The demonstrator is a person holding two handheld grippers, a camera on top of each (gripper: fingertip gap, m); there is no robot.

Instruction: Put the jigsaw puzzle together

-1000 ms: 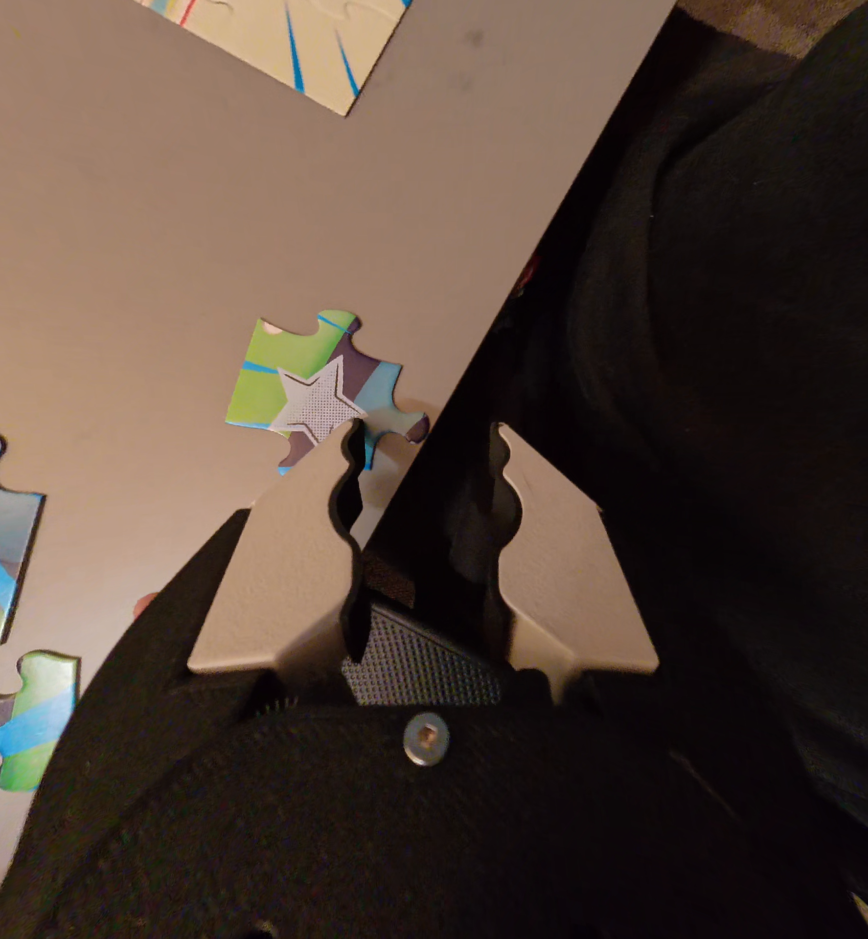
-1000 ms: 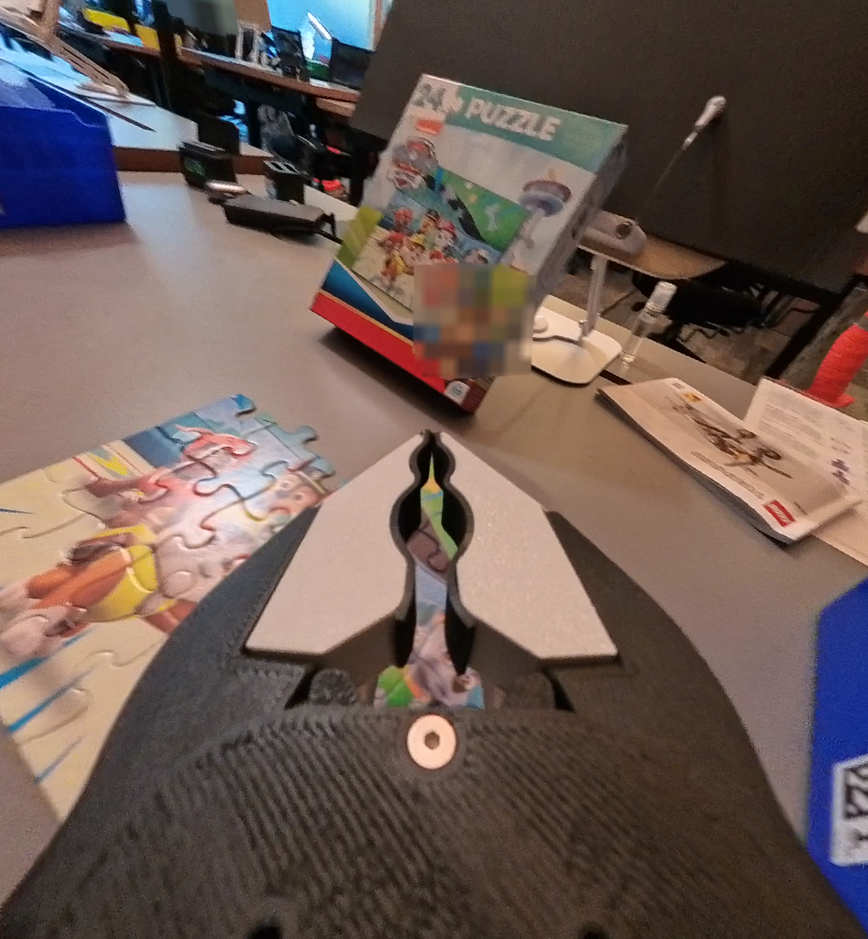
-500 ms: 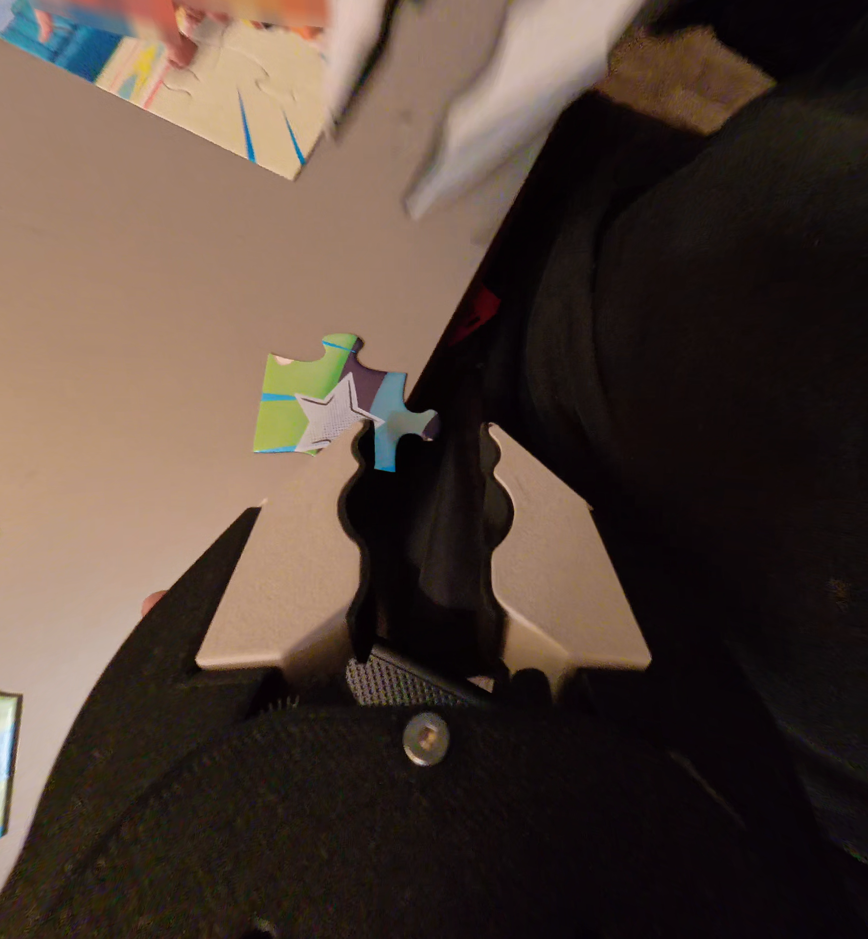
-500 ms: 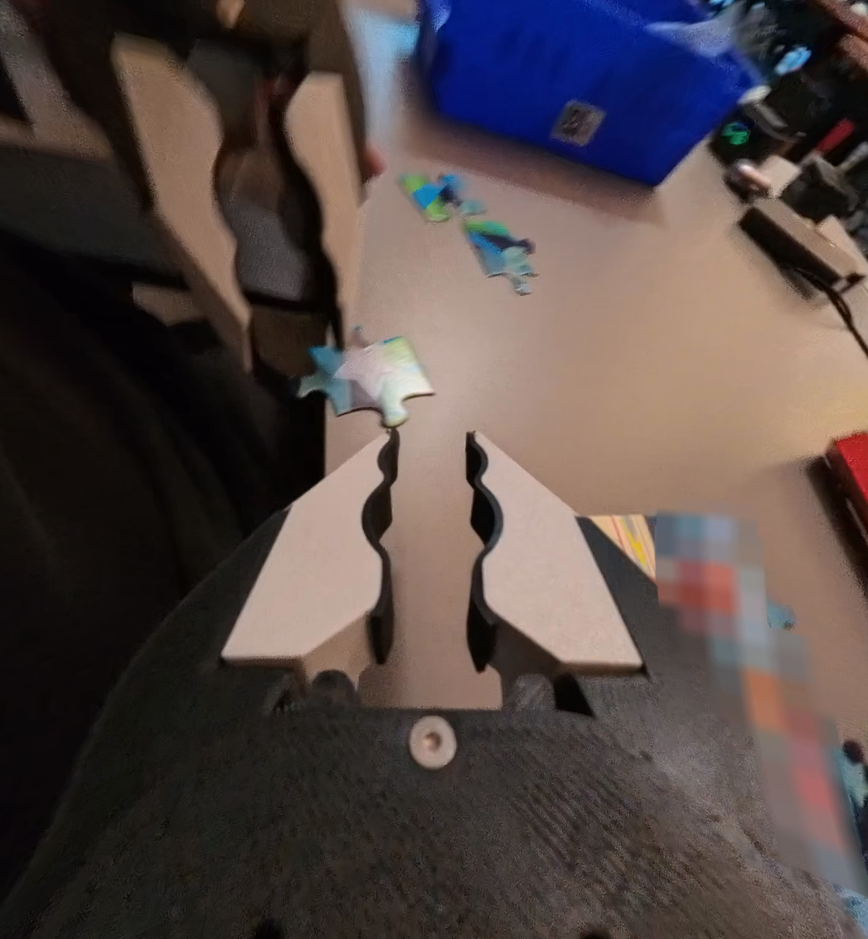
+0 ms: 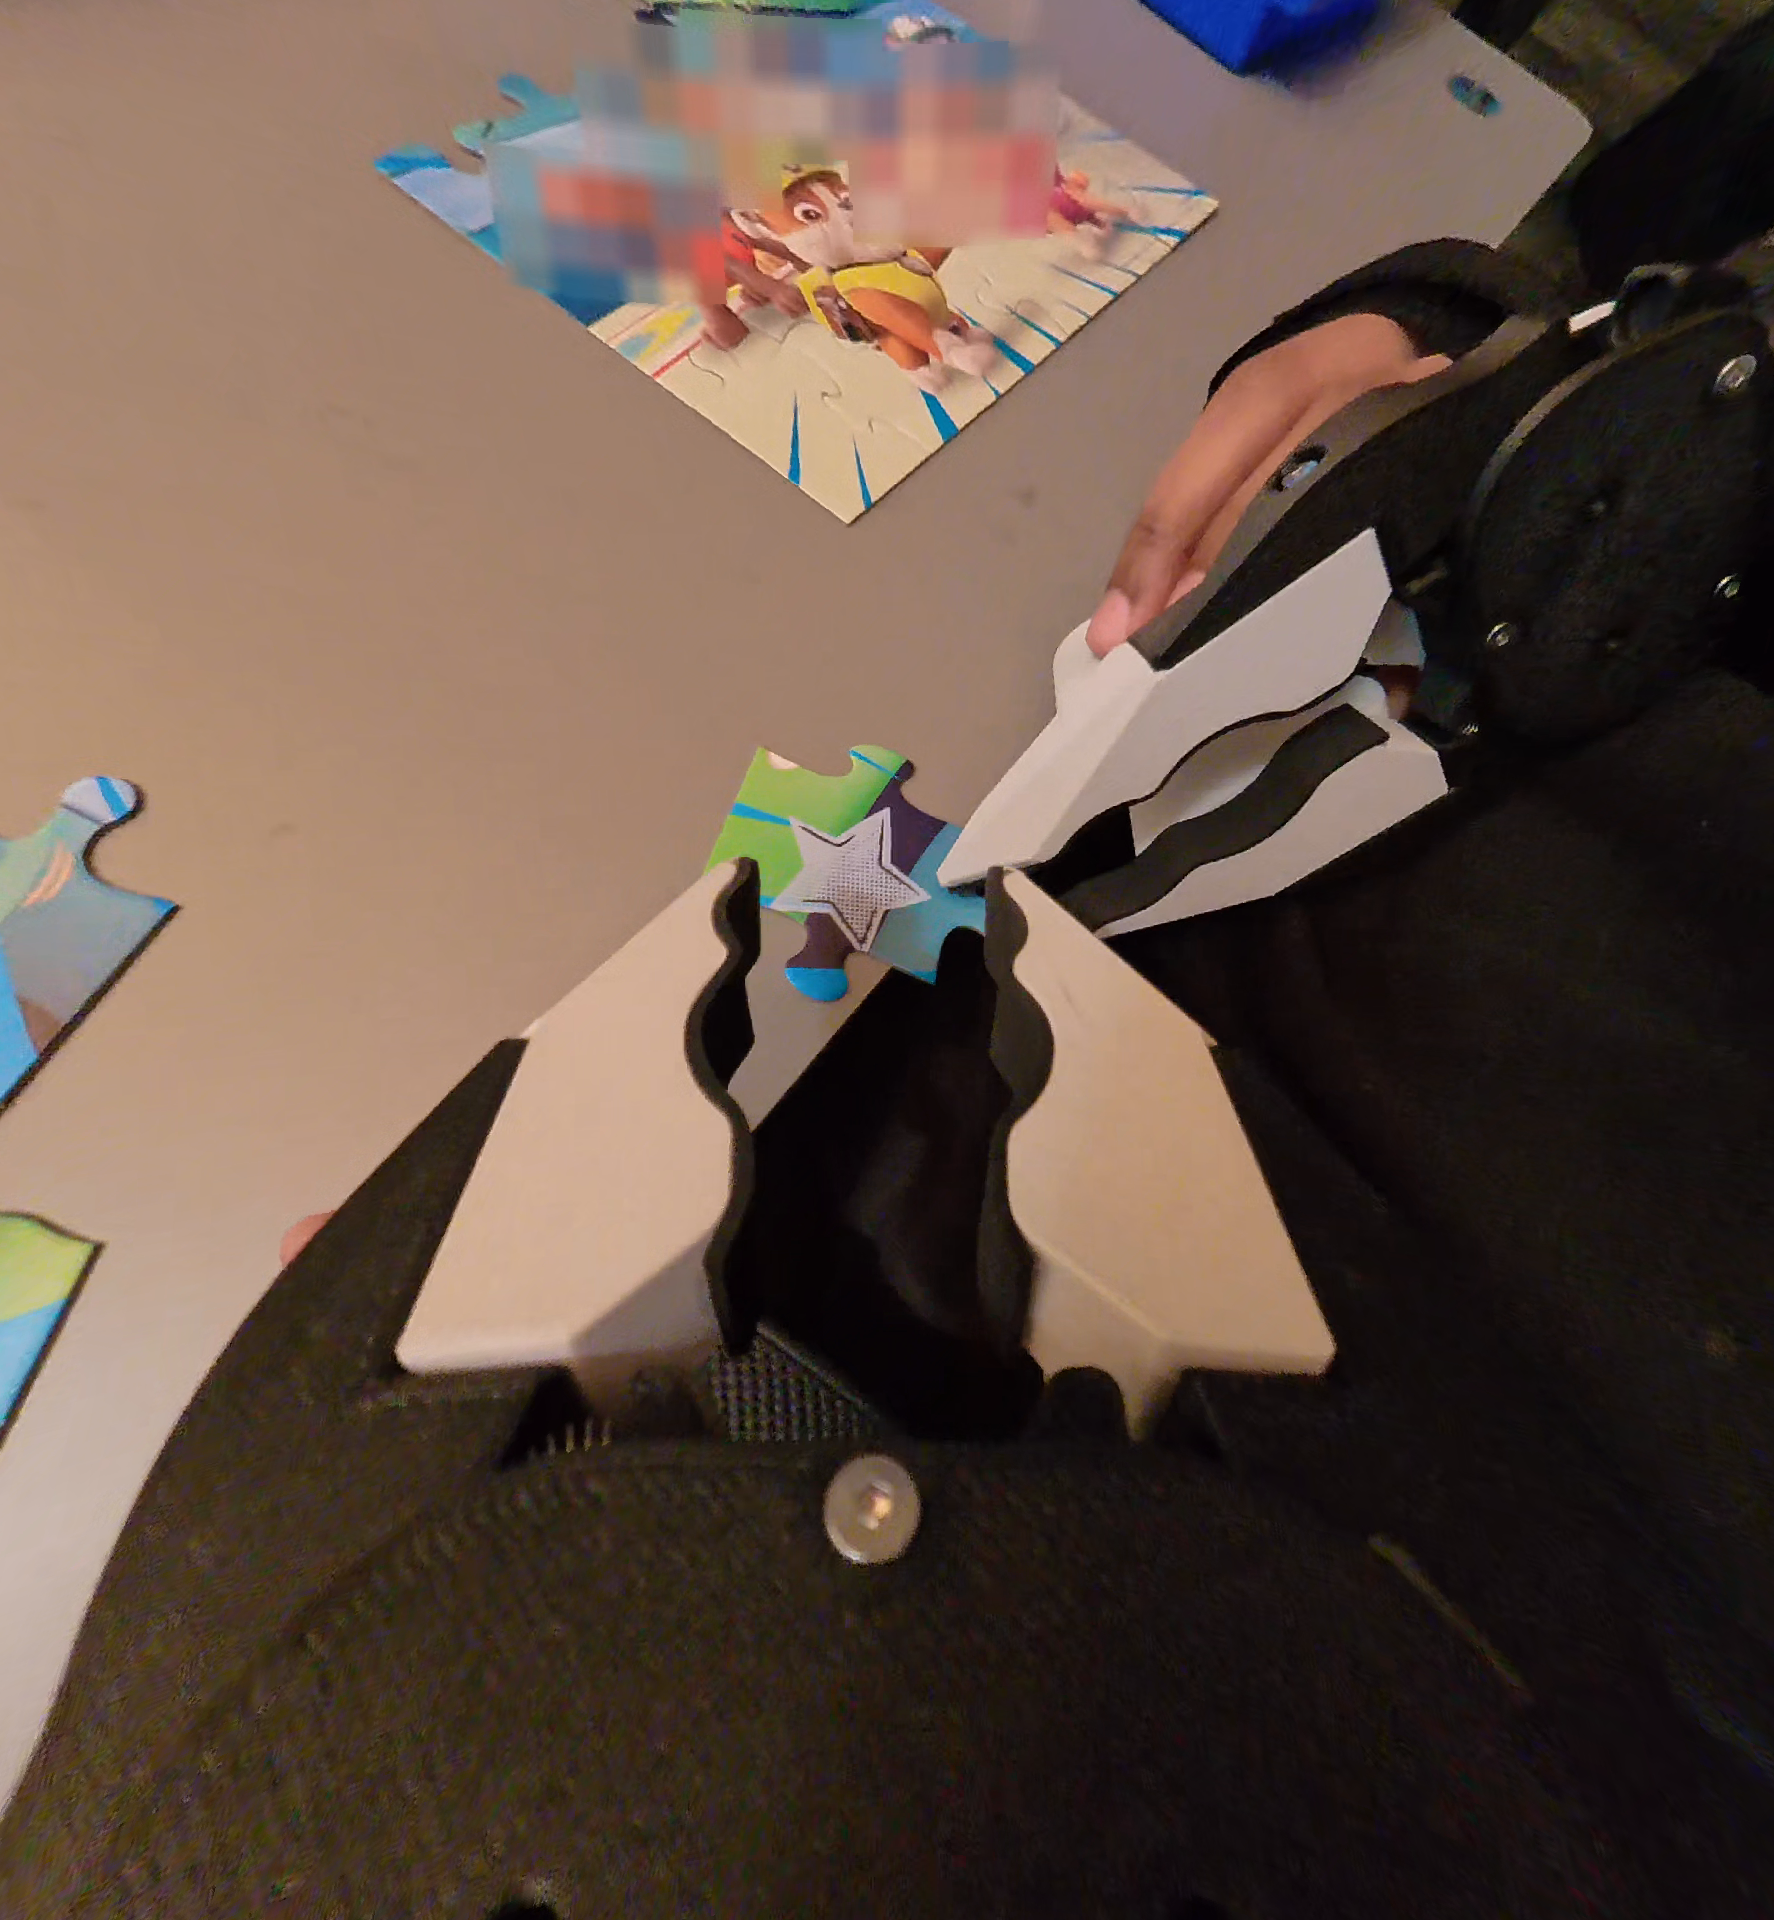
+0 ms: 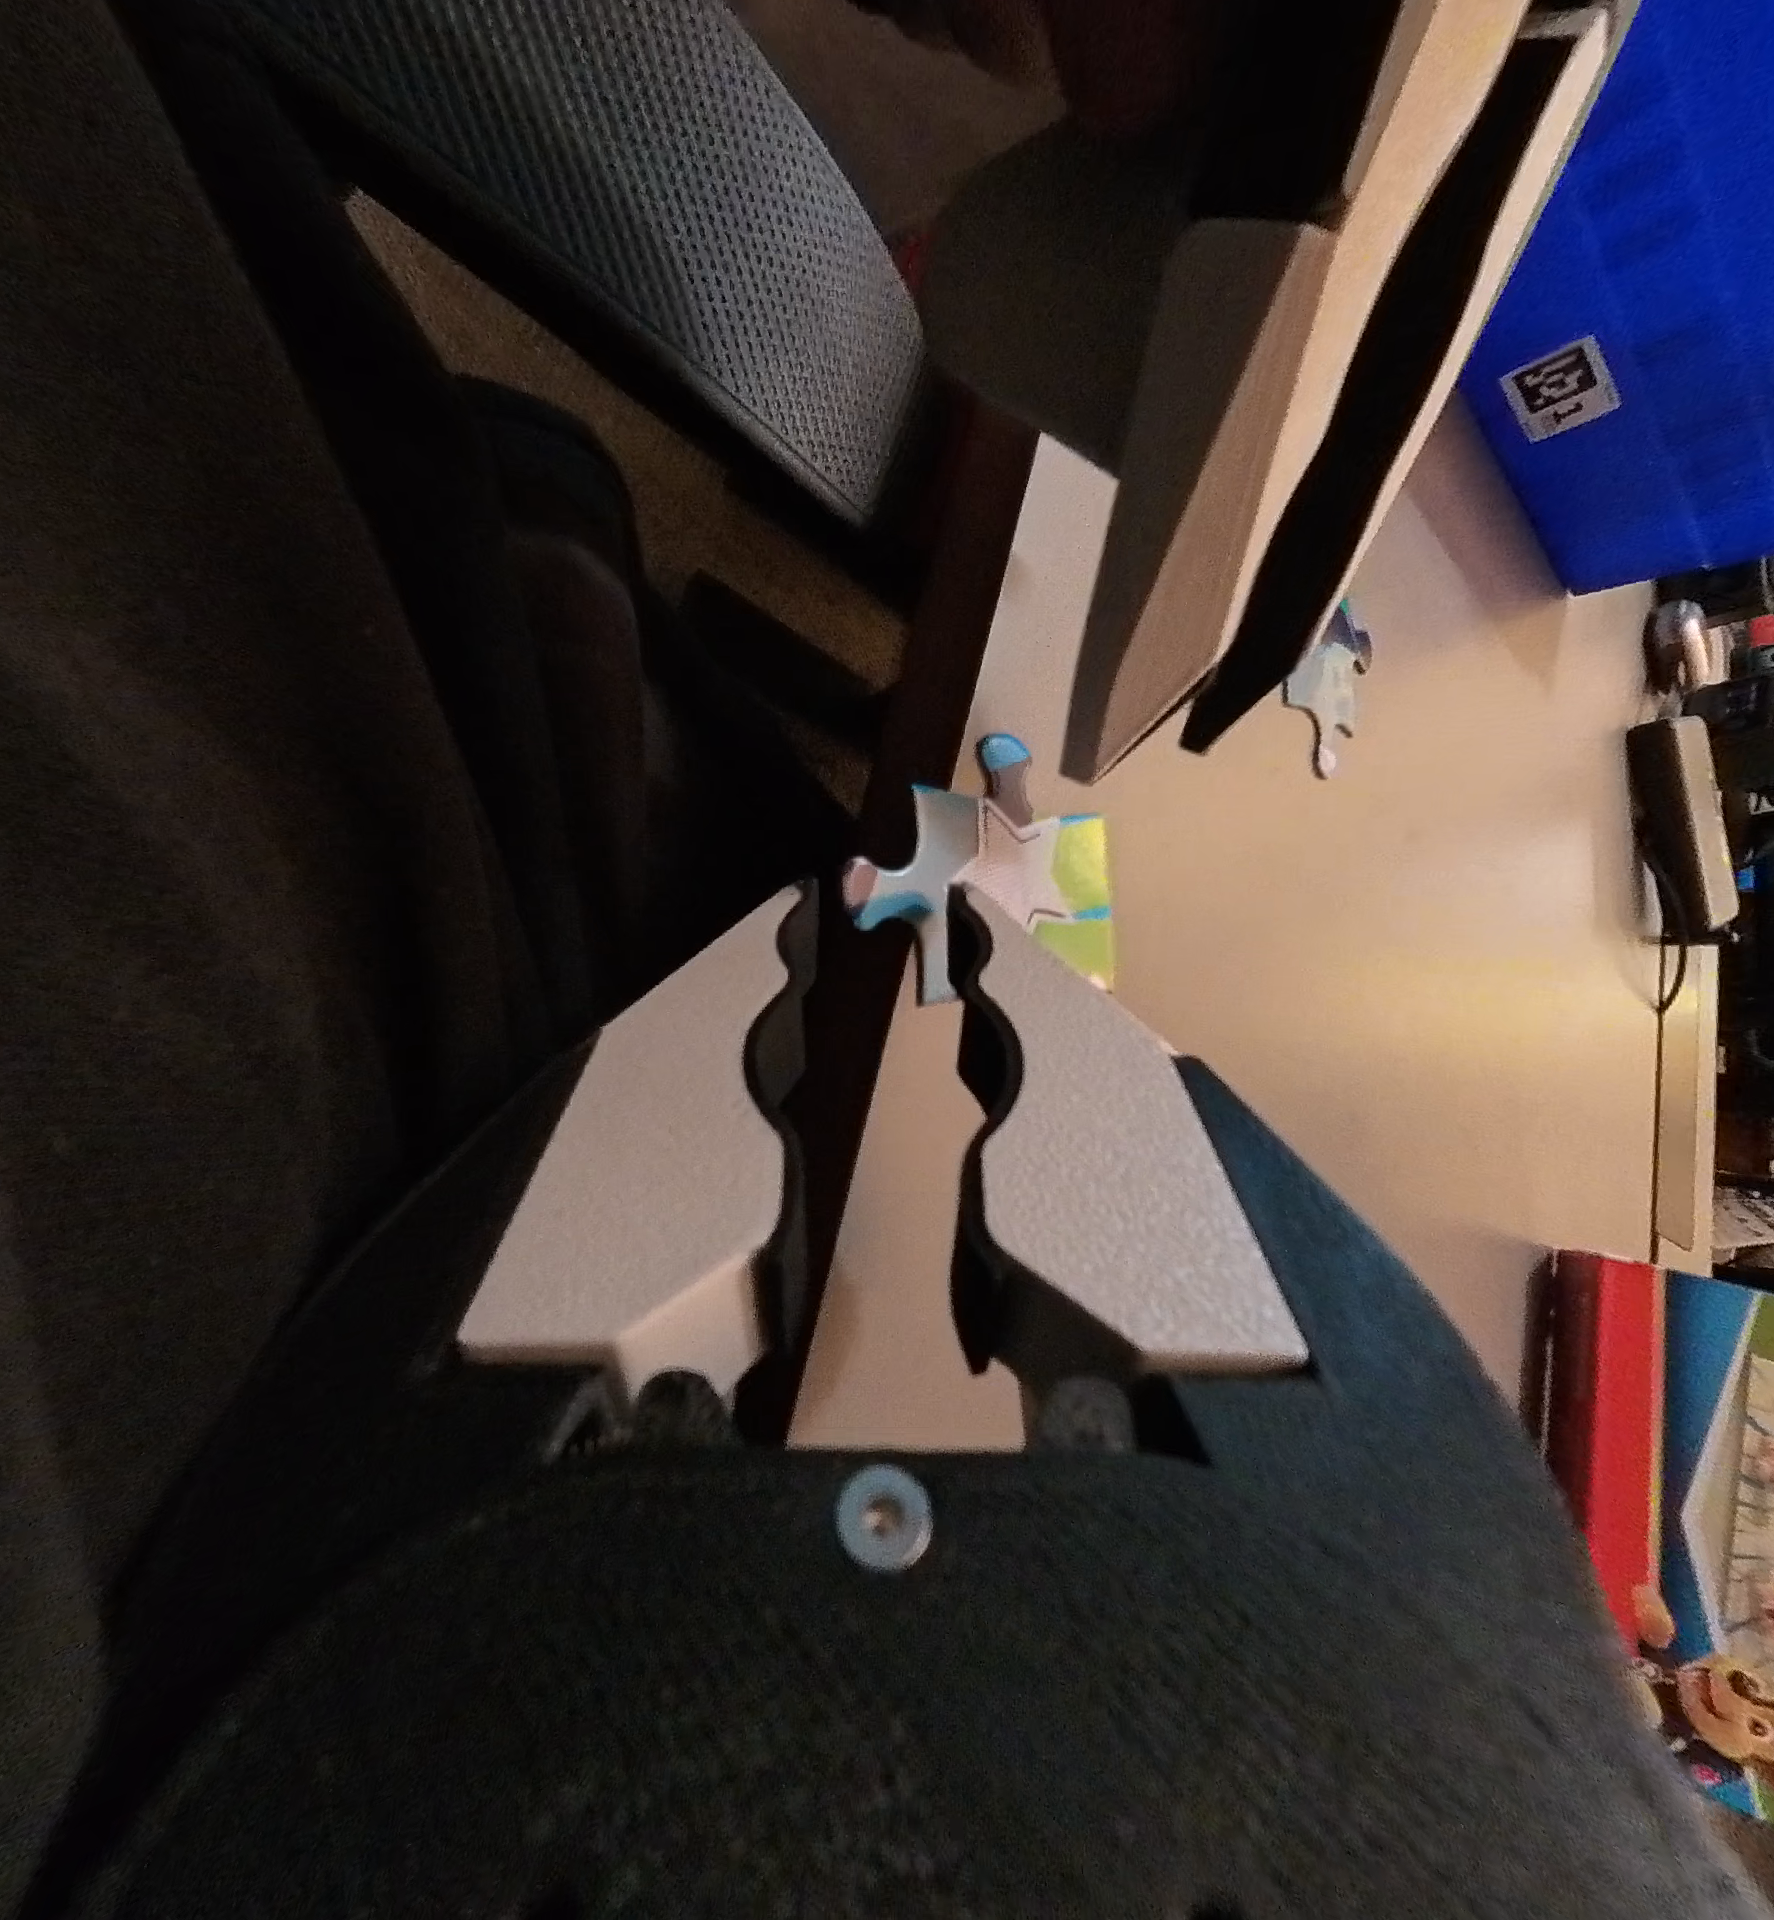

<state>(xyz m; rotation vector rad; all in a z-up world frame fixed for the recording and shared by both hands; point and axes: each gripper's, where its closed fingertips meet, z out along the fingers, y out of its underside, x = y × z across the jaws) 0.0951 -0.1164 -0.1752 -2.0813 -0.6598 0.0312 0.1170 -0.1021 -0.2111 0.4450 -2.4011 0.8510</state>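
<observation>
My left tongs [image 5: 867, 904] and right tongs [image 6: 883, 914] hang released over the grey table [image 5: 343, 520]'s edge; the star puzzle piece [image 5: 841, 862] overhangs there, assembled puzzle [image 5: 862, 312] at twelve o'clock.

Open right claw [image 6: 883, 904], star puzzle piece [image 6: 1008, 862], table edge [image 6: 924, 727]

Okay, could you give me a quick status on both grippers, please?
Left gripper open, empty, beside star puzzle piece overhanging table edge. Right gripper open, straddling that piece's overhanging edge. Nothing between them.
</observation>
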